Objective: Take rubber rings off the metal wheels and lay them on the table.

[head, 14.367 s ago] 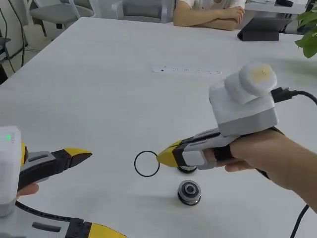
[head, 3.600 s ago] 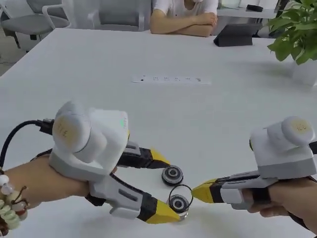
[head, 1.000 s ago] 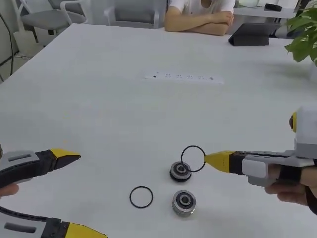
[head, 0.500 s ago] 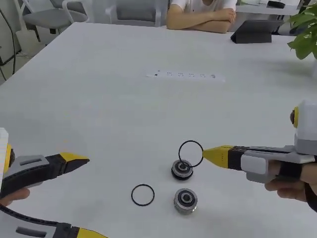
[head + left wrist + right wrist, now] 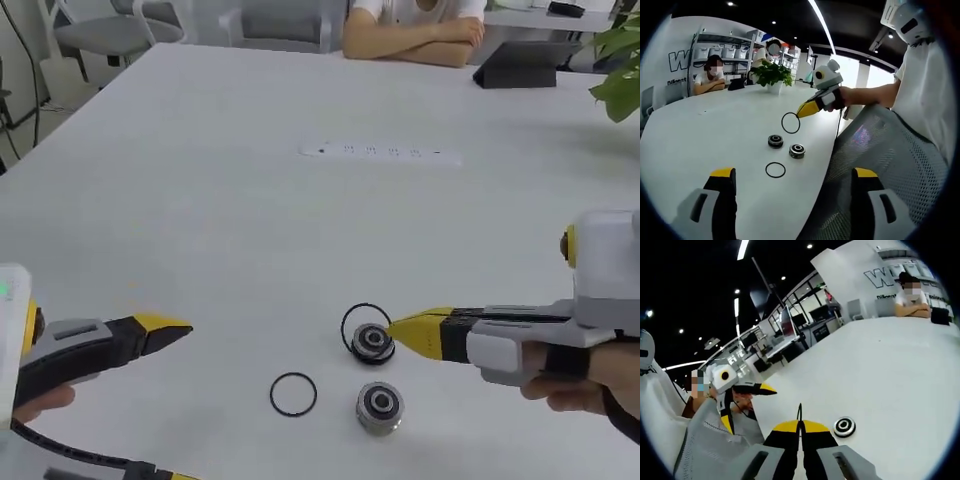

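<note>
- Head view: the right tool [image 5: 395,328] is pinched shut on the held ring [image 5: 343,328]. Half a second ago this ring hung higher, clear above the wheel; it is now lowered so that it overlaps the first wheel [image 5: 373,341] just beyond the tool's tip. It is judged that this ring is already off its wheel and is being brought down to be laid on the tabletop [image 5: 300,220].
- Counted here: two metal wheels, the second wheel [image 5: 380,405] lying just below the tip; two rubber rings, one held and one laid ring [image 5: 271,393] flat on the tabletop between the tools. The left tool [image 5: 178,400] is spread wide and holds nothing.
- Left gripper view: the left tool [image 5: 794,173] is seen with jaws far apart and empty. Ahead lie the laid ring [image 5: 766,170], then both wheels [image 5: 775,141] [image 5: 797,151]; beyond them the held ring [image 5: 782,123] hangs from the right tool [image 5: 801,112].
- Right gripper view: the right tool [image 5: 800,424] is closed, with the held ring [image 5: 800,412] gripped edge-on between its tips. One wheel [image 5: 844,426] lies just beside the tip; the left tool [image 5: 746,405] is seen well apart.
</note>
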Demonstrator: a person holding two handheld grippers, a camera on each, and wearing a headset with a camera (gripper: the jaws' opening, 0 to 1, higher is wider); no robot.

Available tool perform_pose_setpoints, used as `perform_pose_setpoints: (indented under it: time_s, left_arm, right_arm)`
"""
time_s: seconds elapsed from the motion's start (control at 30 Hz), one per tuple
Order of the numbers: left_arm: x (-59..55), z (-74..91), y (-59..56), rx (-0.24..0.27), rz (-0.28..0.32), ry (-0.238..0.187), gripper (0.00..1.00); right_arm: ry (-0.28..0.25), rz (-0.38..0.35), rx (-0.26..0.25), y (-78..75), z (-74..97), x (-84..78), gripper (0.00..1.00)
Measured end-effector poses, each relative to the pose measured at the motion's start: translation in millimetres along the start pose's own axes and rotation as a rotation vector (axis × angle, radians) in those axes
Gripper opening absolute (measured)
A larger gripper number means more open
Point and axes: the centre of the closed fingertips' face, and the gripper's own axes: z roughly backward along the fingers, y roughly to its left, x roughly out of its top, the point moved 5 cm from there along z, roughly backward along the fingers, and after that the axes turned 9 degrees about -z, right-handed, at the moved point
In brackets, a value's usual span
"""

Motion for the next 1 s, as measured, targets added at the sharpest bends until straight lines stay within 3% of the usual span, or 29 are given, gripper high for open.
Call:
perform_pose_setpoints:
  time_s: [1.0]
  left_arm:
    - [0.6,-1.9,-6.0,-0.012,0.021,-0.026,0.93]
  right_arm:
    - [0.182,0.109,0.01,1.1,-34.3,-39.7,0.0]
